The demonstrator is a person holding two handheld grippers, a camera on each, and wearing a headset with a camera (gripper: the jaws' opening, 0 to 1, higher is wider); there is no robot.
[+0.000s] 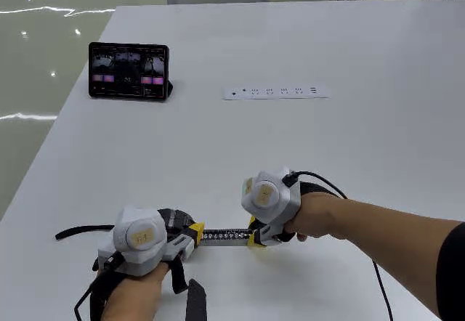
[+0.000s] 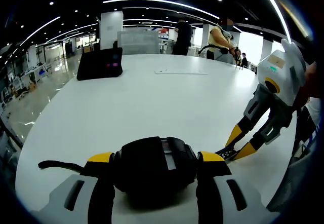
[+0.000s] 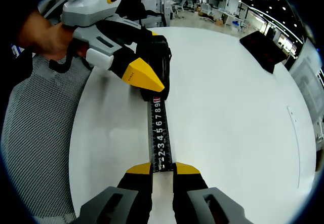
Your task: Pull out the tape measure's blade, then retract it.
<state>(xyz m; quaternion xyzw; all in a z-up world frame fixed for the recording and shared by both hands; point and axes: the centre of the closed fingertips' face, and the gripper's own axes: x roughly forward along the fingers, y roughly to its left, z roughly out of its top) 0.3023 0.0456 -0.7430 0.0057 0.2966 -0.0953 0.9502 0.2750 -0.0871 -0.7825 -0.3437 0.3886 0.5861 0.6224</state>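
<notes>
A black tape measure lies on the white table, clamped between the yellow-tipped jaws of my left gripper. In the head view the left gripper holds it at the near left. Its black blade with white numbers runs out a short way, about nine units long, to my right gripper, which is shut on the blade's end. The blade spans the gap between both grippers, with the right gripper at its right end. The tape measure's black wrist strap trails left.
A dark tablet stands at the far left of the table. A white power strip lies at the far middle. A black cable runs from my right hand toward the near edge. People stand beyond the table.
</notes>
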